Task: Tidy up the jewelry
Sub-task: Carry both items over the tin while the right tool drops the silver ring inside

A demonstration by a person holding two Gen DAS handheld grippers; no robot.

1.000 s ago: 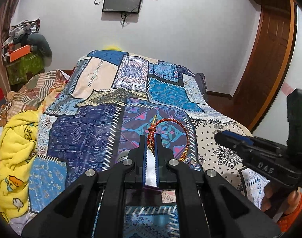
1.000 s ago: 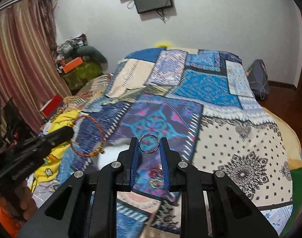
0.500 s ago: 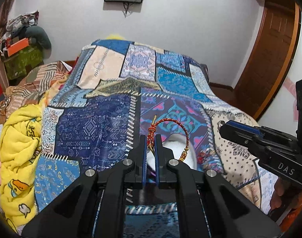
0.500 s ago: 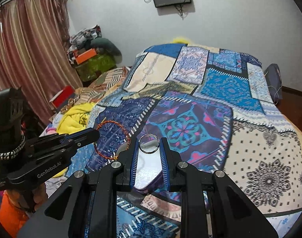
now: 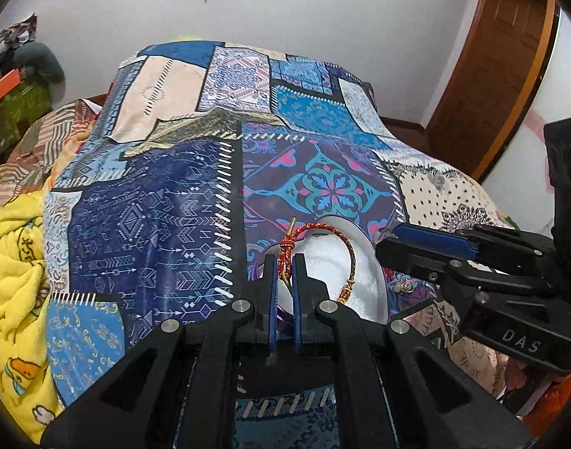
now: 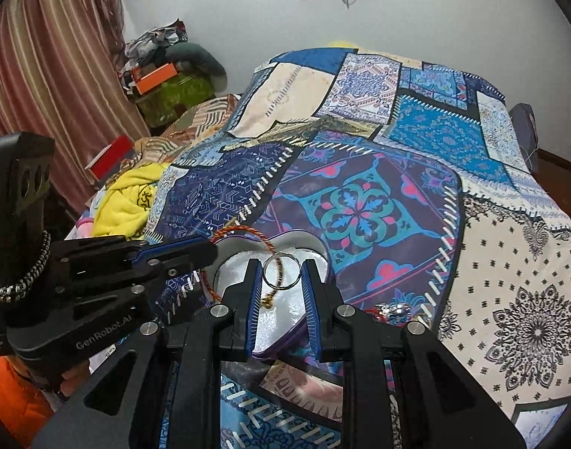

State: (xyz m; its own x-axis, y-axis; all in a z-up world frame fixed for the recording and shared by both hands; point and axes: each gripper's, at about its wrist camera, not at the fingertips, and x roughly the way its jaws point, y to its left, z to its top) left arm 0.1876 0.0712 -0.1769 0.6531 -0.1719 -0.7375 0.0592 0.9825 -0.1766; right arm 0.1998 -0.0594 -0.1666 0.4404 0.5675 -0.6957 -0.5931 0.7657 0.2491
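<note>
1. The left gripper (image 5: 285, 262) has its two blue pads almost together, and they pinch the knot of a red and gold braided cord bracelet (image 5: 322, 232).
2. The bracelet curves up and to the right from the pads, and its gold end hangs down over the box.
3. The right gripper (image 6: 283, 273) is open only as wide as a thin round silver ring (image 6: 281, 271), and it grips that ring between its blue pads.
4. Both grippers hang over a heart-shaped box with a purple rim and a white inside (image 6: 311, 247).
5. The box sits on a bed cover made of blue, purple and cream patches (image 6: 360, 205), near the close edge.
6. In the right wrist view, the left gripper comes in from the left, and the bracelet hangs above the left half of the box.
7. A small shiny silver trinket (image 6: 392, 309) lies on the cover just right of the box.
8. A yellow blanket with duck pictures (image 5: 15, 262) lies at the left side of the bed.
</note>
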